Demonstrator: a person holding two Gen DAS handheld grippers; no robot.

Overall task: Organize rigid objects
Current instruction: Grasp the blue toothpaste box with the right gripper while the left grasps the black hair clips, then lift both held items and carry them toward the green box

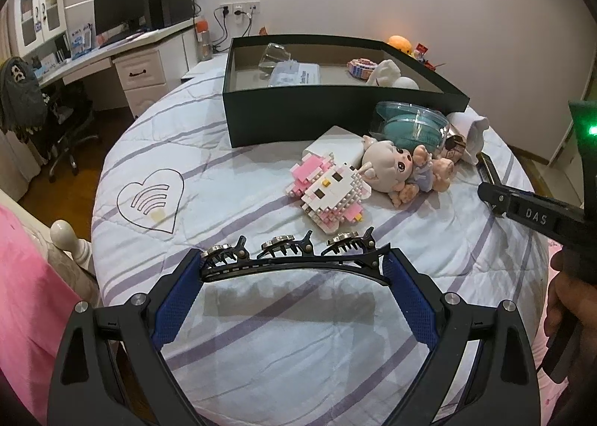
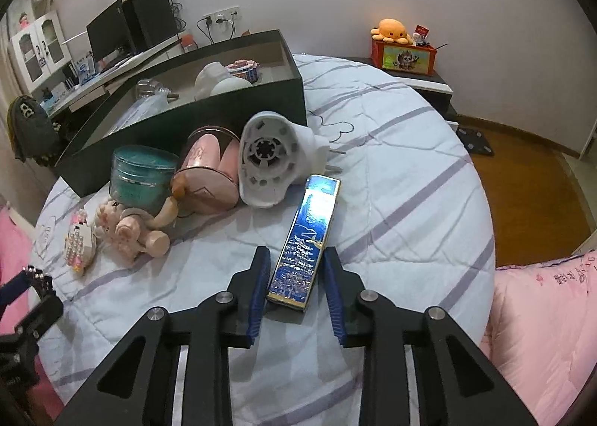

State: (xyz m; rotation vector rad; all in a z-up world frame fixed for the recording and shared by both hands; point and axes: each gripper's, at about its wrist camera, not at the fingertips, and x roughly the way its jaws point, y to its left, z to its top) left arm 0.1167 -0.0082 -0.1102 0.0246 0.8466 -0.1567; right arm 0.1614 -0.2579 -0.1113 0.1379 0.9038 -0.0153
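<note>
Spanning the left tool [image 1: 294,258], a black curved plastic hair-clip strip with three small claw clips [image 1: 291,256] is wedged between the blue pads, held above the near edge of the striped quilted bed [image 1: 231,179]. It looks light but springy and snag-prone, so I judge its two ends the safest hold. Further right, a pink-and-white toy-brick cat figure [image 1: 328,194] lies mid-bed; it would likely shed bricks if squeezed hard. Behind it sits the dark green open cardboard box [image 1: 298,116], toward the far edge. The right tool [image 2: 296,278] stands spread, straddling without touching the near end of a long shiny blue foil-printed carton [image 2: 304,239]. Stiff and slick, it should be pinched across its long sides.
</note>
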